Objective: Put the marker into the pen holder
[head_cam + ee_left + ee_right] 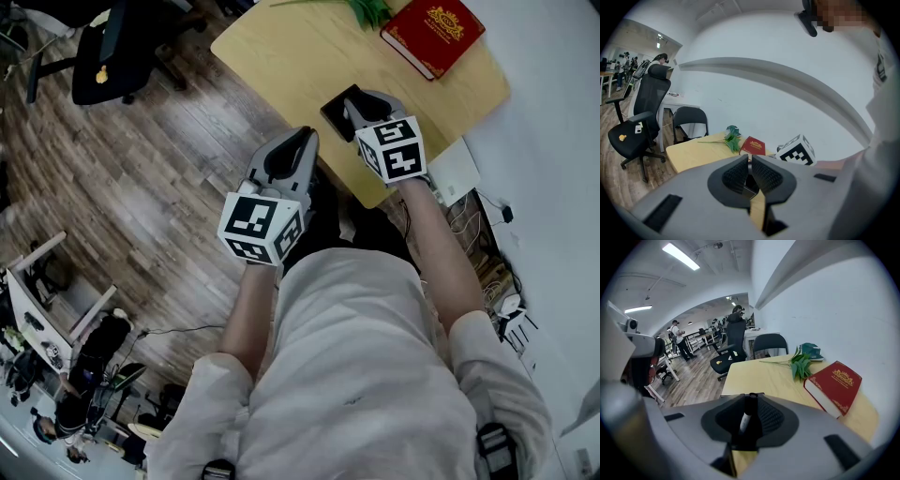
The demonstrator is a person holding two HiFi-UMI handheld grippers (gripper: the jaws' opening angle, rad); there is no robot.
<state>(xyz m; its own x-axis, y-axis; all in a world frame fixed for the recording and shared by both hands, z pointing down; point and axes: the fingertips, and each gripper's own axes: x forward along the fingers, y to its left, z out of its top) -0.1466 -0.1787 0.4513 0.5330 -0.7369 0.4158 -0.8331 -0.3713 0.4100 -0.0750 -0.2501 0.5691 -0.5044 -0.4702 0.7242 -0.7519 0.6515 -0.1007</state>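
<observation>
A marker (746,416) with a white barrel and black cap stands upright between the jaws of my right gripper (749,414), which is shut on it. In the head view the right gripper (352,103) hovers at the near edge of the yellow table (300,56), right over the black square pen holder (337,109); the marker itself is hidden there. A thin edge of the pen holder (729,395) shows just past the jaws. My left gripper (302,141) hangs off the table above the wooden floor, its jaws shut and empty (750,163).
A red book (433,33) and a green plant sprig (370,9) lie at the far end of the table. A black office chair (112,47) stands on the floor to the left. A white box (455,169) and cables sit by the wall at right.
</observation>
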